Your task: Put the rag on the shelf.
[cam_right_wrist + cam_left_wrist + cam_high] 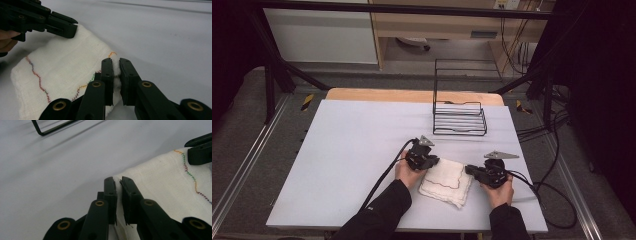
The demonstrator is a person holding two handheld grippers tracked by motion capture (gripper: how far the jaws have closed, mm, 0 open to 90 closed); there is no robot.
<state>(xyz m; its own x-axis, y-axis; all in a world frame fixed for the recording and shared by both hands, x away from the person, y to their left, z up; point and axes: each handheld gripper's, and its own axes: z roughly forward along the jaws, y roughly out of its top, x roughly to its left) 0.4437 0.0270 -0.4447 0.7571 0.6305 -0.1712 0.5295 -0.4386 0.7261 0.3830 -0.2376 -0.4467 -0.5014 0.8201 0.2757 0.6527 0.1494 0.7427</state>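
A folded white cloth [446, 181] with a wavy multicoloured stitched line lies on the pale table [352, 150], near its front edge. My left gripper [435, 161] holds the cloth's far left corner. In the left gripper view its jaws [118, 180] stand nearly together with white cloth [162, 185] between them. My right gripper [468, 169] pinches the far right corner. In the right gripper view a fold of cloth [62, 65] is squeezed between the shut jaws [113, 61], and the left gripper [72, 27] grips the opposite corner. Both grippers sit low, close to the table.
A black wire rack [459, 117] stands at the back of the table, beyond the cloth. A strip of wooden tabletop [377, 95] shows behind the pale sheet. Cables trail from both grippers, the right one looping off the table's right edge [537, 190].
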